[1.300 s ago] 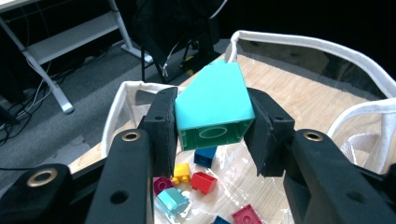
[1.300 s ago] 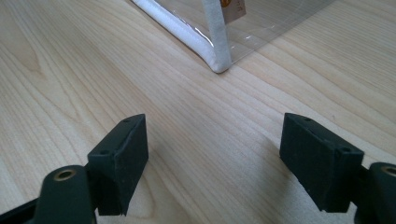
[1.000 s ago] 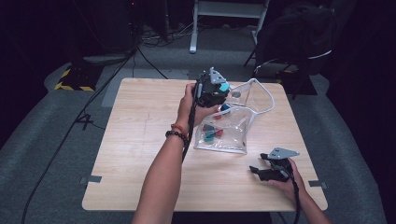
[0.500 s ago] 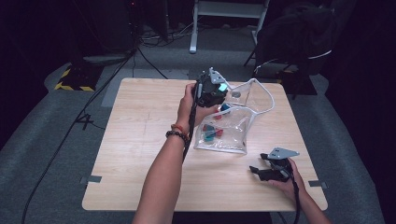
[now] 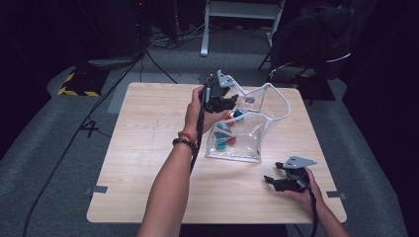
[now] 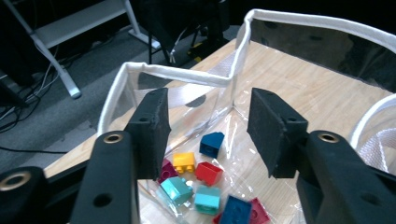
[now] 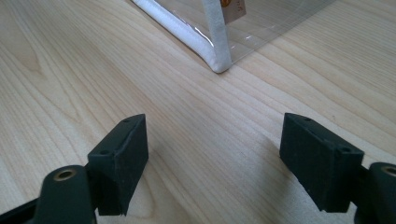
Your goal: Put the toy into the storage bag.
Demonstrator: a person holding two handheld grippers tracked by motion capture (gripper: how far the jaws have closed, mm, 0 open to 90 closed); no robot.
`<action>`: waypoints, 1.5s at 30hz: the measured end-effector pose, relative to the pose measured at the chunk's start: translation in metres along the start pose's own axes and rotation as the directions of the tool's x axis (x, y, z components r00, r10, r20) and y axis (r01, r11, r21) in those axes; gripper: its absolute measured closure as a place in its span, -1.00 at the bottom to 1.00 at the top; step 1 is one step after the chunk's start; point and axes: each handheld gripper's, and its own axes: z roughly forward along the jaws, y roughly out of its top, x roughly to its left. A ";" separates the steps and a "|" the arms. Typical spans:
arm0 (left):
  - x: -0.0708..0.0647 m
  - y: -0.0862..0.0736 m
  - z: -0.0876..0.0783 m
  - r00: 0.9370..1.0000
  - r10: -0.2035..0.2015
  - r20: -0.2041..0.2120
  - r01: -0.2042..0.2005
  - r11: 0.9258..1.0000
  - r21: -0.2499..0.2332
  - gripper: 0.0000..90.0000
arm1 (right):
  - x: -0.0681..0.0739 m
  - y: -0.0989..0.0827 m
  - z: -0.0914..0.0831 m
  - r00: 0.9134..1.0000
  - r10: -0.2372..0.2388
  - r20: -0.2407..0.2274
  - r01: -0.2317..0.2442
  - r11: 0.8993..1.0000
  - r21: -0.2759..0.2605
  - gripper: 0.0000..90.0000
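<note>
Clear plastic pouch is standing mid-table w/ its mouth facing up and long axis running toward the person; left gripper is hovering over that mouth, jaws just opening, nothing between them. Bricks are lying at the pouch bottom, so it's prob. best lifting straight up w/o snagging the white rim. Right gripper is resting wide open just beside the pouch's near corner.

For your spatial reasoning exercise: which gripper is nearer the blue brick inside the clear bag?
Left. The left gripper hangs over the bag's open top, above the blue brick; the right gripper rests on the table outside it.
</note>
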 end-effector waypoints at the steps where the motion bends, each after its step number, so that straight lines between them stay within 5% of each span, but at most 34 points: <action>1: 0.001 0.000 -0.001 1.000 0.002 -0.008 -0.002 1.000 0.000 0.04 | 0.000 0.000 0.000 1.000 0.000 0.000 0.000 1.000 0.000 -0.47; 9: 0.008 -0.002 -0.013 0.999 -0.006 -0.038 0.006 1.000 -0.005 -0.13 | 0.000 0.000 0.000 1.000 0.001 -0.001 -0.001 1.000 0.001 -0.47; 23: 0.032 -0.016 -0.031 0.991 -0.076 -0.110 0.076 0.997 -0.009 -0.48 | 0.000 0.000 0.000 1.000 0.001 -0.001 -0.001 1.000 0.001 -0.47; 45: 0.067 -0.057 -0.056 0.977 -0.079 -0.198 0.095 0.993 0.074 -0.59 | 0.000 0.000 0.000 1.000 0.002 -0.001 -0.002 1.000 0.001 -0.47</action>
